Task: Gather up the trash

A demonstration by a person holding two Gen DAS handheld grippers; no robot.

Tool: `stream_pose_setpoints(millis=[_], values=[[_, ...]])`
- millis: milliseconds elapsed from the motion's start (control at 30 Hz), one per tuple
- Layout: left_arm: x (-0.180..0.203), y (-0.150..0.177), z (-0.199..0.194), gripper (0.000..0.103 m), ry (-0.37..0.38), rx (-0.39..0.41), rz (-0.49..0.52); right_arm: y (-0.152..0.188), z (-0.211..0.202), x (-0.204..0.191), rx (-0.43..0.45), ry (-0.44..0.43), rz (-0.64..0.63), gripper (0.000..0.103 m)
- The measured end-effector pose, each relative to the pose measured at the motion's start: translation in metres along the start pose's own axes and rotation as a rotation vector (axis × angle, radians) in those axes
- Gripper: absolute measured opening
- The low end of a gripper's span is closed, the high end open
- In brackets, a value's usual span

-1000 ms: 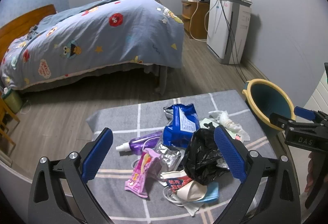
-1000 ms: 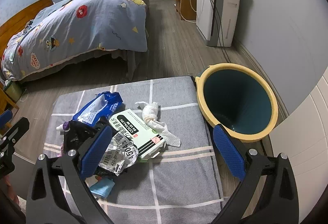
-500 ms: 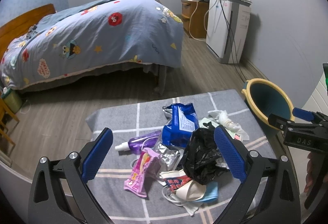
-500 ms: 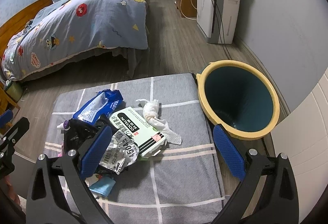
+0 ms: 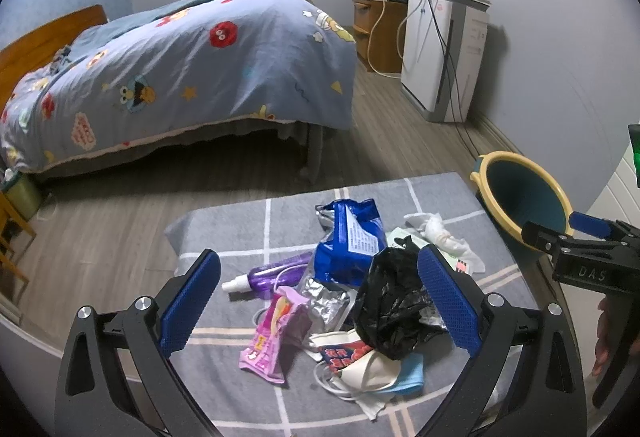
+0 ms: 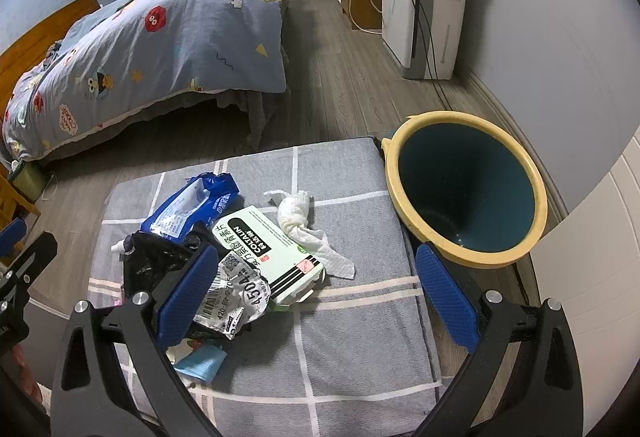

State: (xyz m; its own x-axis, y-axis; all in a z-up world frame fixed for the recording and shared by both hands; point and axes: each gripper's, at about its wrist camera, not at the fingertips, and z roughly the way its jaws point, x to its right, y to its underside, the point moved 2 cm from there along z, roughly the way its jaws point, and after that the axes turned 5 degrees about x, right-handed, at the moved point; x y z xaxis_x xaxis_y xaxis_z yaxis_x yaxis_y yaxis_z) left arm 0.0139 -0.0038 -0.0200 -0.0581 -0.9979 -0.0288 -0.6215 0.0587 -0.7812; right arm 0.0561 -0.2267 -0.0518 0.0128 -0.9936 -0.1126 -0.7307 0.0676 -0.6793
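Note:
A pile of trash lies on a grey checked cushion (image 5: 240, 221): a black plastic bag (image 5: 394, 311), a blue wipes pack (image 5: 348, 237), a purple spray bottle (image 5: 276, 275), a pink wrapper (image 5: 272, 337), a green-white pack (image 6: 268, 251) and a crumpled tissue (image 6: 300, 217). A teal bin with a yellow rim (image 6: 466, 193) stands right of the cushion. My left gripper (image 5: 320, 301) is open and empty above the pile. My right gripper (image 6: 316, 295) is open and empty over the cushion's right part, near the bin.
A bed with a blue cartoon duvet (image 5: 180, 69) stands behind the cushion across wooden floor. A white appliance with cables (image 5: 440, 53) and a wooden cabinet (image 5: 380, 33) stand along the right wall. A white panel (image 6: 600, 277) is at the far right.
Both grippers have drifted slightly; the views are nearly the same. Nothing was taken hold of and the trash has not moved.

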Motion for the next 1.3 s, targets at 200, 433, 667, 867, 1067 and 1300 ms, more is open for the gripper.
stream_pose_setpoints(millis=[200,433,667,867,1067,1300], values=[[-0.001,-0.001,0.0,0.098,0.001,-0.001,0.001,0.0,0.0,0.0,0.0,-0.002,0.001,0.098],[-0.001,-0.001,0.0,0.098,0.001,-0.002,0.0,0.0,0.0,0.0,-0.002,-0.002,0.001,0.097],[-0.001,-0.001,0.0,0.098,0.002,-0.003,0.0,0.0,0.0,0.0,-0.001,-0.001,0.001,0.098],[0.0,0.0,0.001,0.098,0.002,-0.004,0.0,0.0,0.001,-0.001,-0.004,-0.001,-0.001,0.098],[0.003,0.005,0.002,0.098,0.011,-0.008,0.003,0.003,0.001,-0.001,-0.007,0.001,-0.001,0.098],[0.008,0.011,0.013,0.098,0.041,-0.036,0.021,0.001,0.009,0.003,-0.037,0.022,0.006,0.097]])
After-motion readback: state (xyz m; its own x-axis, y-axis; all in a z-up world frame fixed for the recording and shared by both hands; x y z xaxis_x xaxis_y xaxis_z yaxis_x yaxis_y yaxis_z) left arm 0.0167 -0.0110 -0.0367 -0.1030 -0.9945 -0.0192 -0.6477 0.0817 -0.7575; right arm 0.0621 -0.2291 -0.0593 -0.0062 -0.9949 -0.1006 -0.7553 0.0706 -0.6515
